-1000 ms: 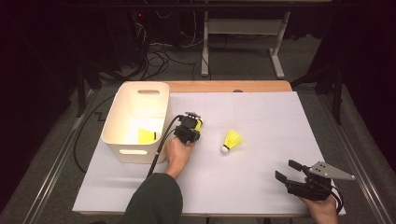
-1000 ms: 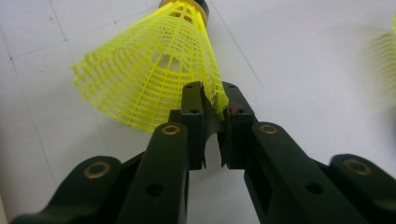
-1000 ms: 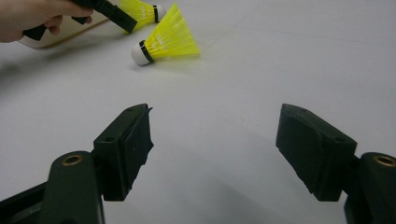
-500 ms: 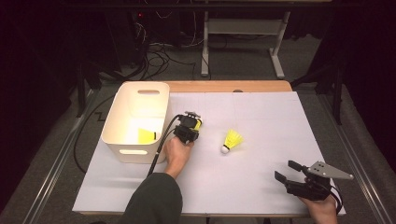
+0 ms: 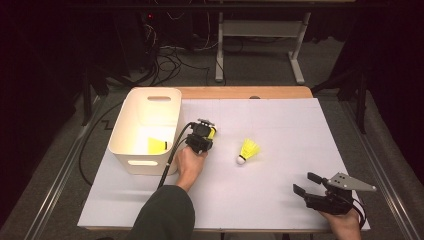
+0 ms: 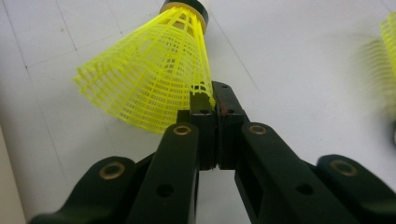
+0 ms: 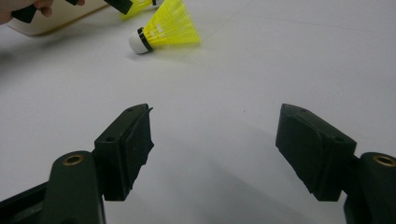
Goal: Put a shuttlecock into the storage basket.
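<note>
Jaws just closed — hand-held gripper point(image 6: 215, 112) pinches shuttlecock point(image 6: 149, 79).

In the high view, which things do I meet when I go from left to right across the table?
White bin with a yellow shuttlecock inside → left gripper, shut on a second shuttlecock → loose shuttlecock on the white sheet → right gripper, fingers apart.

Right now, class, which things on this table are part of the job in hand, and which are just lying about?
Part of the job:
- left hand-held gripper, shut on the skirt edge of a yellow shuttlecock
- white bin, with another shuttlecock inside
- loose shuttlecock on the sheet

Lying about:
- right hand-held gripper, open and idle
- cables on the floor
- metal stand
</note>
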`<state>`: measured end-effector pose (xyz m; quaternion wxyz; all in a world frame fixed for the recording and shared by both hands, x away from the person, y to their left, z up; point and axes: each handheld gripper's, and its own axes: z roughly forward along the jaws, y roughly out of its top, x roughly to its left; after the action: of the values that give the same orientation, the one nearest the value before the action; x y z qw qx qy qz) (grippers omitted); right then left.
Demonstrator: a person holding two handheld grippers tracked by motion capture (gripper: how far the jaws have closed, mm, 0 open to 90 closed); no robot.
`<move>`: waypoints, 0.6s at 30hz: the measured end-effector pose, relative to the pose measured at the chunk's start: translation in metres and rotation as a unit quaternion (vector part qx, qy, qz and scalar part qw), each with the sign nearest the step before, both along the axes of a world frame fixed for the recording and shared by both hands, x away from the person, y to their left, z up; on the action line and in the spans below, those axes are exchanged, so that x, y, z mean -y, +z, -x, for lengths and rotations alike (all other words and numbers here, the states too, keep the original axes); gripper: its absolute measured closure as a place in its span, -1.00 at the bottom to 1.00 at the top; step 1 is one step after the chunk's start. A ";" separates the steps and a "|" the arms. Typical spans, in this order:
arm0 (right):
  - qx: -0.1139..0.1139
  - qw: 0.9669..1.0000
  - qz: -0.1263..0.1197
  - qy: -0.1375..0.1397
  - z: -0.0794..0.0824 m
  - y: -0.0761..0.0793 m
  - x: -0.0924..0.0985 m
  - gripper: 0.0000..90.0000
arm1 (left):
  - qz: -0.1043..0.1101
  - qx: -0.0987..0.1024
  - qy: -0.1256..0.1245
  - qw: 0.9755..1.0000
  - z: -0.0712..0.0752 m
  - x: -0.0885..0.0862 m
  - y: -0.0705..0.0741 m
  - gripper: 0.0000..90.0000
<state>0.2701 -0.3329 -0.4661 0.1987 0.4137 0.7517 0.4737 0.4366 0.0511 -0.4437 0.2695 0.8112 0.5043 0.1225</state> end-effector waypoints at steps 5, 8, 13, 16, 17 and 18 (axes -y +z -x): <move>0.000 1.000 0.000 0.000 0.000 0.000 0.000 -0.39 | 0.004 0.002 -0.001 1.000 0.001 0.000 0.002 0.97; 0.000 1.000 0.001 0.001 0.000 0.000 -0.001 -0.39 | 0.007 0.002 -0.002 1.000 0.002 0.000 0.004 0.97; 0.000 1.000 0.000 0.000 0.000 0.000 0.000 -0.39 | 0.013 0.008 -0.004 1.000 0.004 -0.001 0.008 0.97; 0.000 1.000 0.000 0.000 0.000 0.000 0.000 -0.39 | 0.014 0.011 -0.005 1.000 0.006 -0.001 0.011 0.97; 0.000 1.000 0.000 0.000 0.000 0.000 0.000 -0.39 | 0.014 0.012 -0.005 1.000 0.006 -0.001 0.012 0.97; 0.000 1.000 0.000 0.001 0.000 0.000 0.000 -0.39 | 0.014 0.011 -0.005 1.000 0.006 -0.002 0.013 0.97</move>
<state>0.2703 -0.3325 -0.4660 0.1985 0.4131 0.7519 0.4738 0.4302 0.0527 -0.4311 0.2868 0.8087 0.4985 0.1233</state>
